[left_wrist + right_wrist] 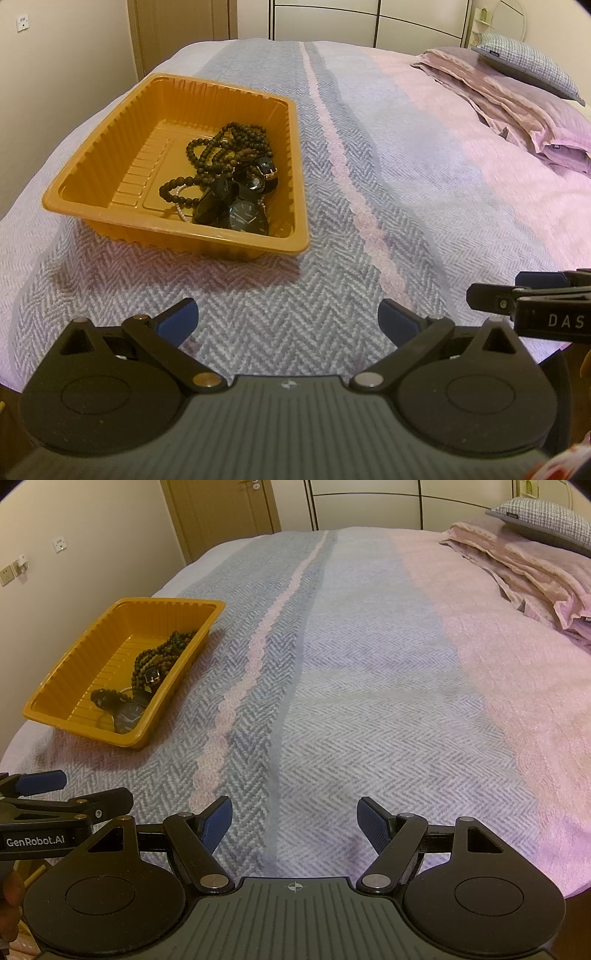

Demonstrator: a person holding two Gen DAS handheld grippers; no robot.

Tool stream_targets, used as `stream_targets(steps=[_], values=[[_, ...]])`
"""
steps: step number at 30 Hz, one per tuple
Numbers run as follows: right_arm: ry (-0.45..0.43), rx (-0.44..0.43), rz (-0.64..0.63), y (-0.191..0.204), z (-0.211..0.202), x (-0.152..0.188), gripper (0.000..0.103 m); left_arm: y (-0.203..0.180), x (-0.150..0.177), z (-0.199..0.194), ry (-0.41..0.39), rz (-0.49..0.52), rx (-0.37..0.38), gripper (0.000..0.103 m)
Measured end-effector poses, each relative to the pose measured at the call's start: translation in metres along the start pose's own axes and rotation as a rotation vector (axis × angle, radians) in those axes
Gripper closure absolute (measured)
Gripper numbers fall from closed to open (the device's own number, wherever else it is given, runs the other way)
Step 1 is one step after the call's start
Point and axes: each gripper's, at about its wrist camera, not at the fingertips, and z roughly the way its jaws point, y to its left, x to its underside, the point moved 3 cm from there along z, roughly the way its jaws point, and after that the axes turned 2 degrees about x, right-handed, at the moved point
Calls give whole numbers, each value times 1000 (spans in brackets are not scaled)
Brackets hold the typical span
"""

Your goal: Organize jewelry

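"genrobot.ai" on left gripper (40,786); "das" on right gripper (495,293).

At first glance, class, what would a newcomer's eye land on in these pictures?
The orange tray on the bedspread, left of centre, stands out first. A tangle of dark beaded strands and watches is piled in its right-hand part. Both tongs, left and right, hang open above the bedspread, holding nothing.

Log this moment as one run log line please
left gripper: open, empty | right gripper: open, empty | orange tray: on bedspread | beads, watches: in tray
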Motion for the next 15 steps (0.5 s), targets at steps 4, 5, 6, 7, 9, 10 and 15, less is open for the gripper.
stream_targets(steps=[4, 5, 6, 7, 9, 10, 15], values=[[-1, -1, 0, 1, 0, 0, 29, 0, 0, 0, 0, 1, 0, 0], [-1, -1, 0, 1, 0, 0, 29, 0, 0, 0, 0, 1, 0, 0], [-1, -2, 0, 1, 0, -1, 29, 0, -1, 0, 0, 0, 0, 0], [-1, -2, 0, 2, 1, -1, 29, 0, -1, 0, 0, 1, 0, 0], [-1, -2, -2, 2, 0, -1, 29, 0, -1, 0, -1, 2, -2, 0], [0, -2, -3, 2, 1, -1, 29, 0, -1, 1, -3, 4, -3, 0], [1, -4, -7, 2, 0, 0, 29, 1, -2, 1, -17, 8, 1, 0]])
